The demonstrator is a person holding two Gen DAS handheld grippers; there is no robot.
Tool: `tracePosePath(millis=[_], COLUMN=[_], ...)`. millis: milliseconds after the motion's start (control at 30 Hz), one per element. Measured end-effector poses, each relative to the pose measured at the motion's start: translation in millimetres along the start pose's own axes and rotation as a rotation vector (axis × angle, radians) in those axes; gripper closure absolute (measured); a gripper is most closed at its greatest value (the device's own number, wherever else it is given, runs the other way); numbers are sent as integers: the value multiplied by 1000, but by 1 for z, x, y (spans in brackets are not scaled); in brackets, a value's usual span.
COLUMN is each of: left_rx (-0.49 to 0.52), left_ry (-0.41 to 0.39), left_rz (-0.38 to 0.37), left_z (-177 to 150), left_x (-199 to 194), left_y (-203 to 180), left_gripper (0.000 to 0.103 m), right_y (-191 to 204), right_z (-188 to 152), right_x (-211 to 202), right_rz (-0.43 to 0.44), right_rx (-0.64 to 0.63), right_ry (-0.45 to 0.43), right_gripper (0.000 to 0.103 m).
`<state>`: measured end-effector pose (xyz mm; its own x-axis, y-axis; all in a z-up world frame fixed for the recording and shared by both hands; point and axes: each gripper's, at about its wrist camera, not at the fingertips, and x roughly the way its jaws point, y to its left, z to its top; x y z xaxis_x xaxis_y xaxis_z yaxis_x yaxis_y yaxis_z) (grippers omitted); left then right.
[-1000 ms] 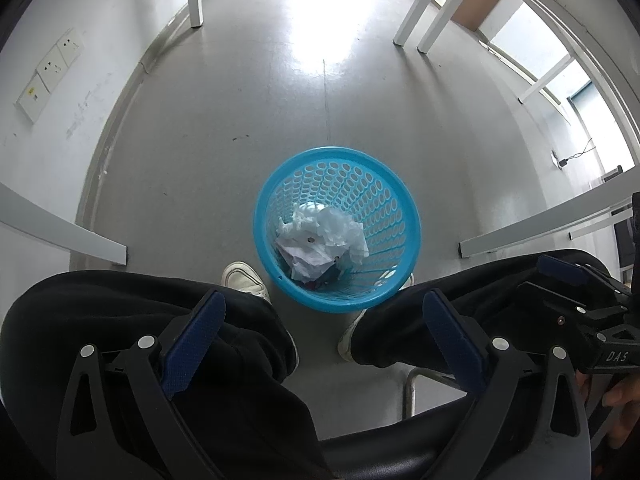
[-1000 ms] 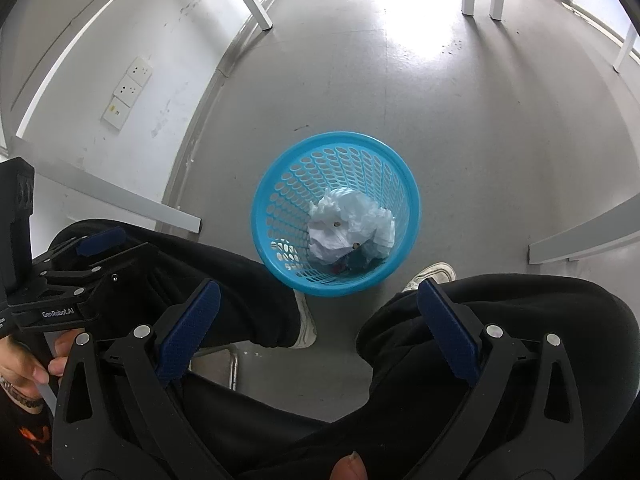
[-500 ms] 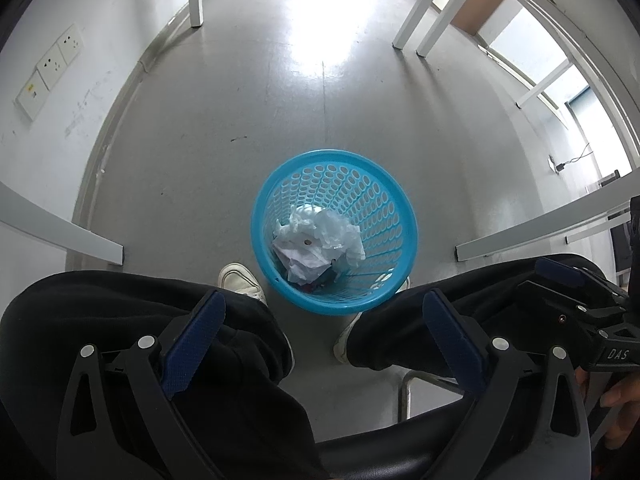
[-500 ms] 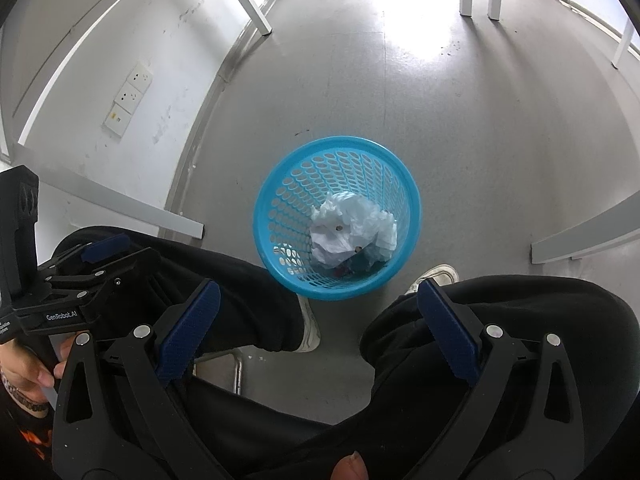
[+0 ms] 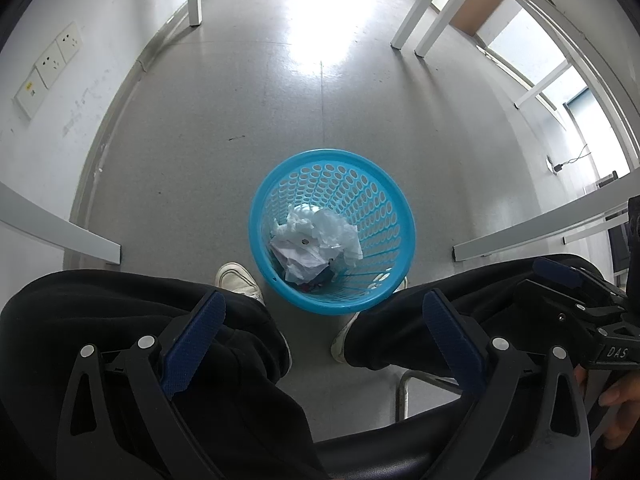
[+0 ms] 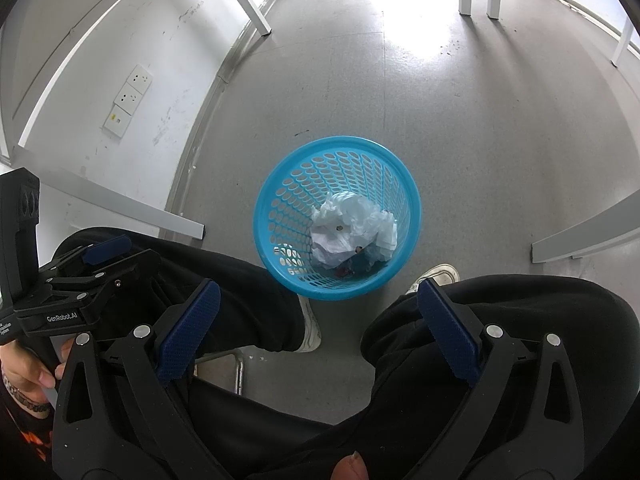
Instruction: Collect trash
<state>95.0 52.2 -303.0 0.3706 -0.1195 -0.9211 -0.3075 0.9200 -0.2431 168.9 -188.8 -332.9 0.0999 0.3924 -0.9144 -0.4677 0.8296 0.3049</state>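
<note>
Crumpled white paper trash (image 5: 316, 240) lies heaped in the bottom of a blue perforated basket (image 5: 384, 184) standing on the grey floor (image 5: 208, 128), just ahead of a seated person's white shoes (image 5: 236, 278) and black-trousered knees. Both the left tool (image 5: 324, 332) and the right tool (image 6: 318, 322) hang above the lap, each with its blue-padded fingers (image 6: 188, 332) spread wide and released, gripping nothing.

blue perforated plastic basket (image 5: 332, 232) on grey floor (image 5: 248, 120) between seated person's white shoes (image 5: 236, 278), crumpled white paper (image 6: 352, 232) inside basket, wall sockets (image 6: 128, 100) left, white table legs (image 5: 412, 28) behind basket, both grippers above knees
</note>
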Motion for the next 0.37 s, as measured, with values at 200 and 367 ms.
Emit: tracePosePath(millis=[200,367], left_rx=[5,-6], left_ry=[4,9], left_rz=[-24,-24], left_z=[0,0], left_x=[1,2], left_y=[0,0], left_gripper=[6,6], right_y=[0,0], right_z=[0,0], right_x=[0,0], right_rz=[0,1], right_rx=[0,1], right_ry=[0,0], right_gripper=[9,9])
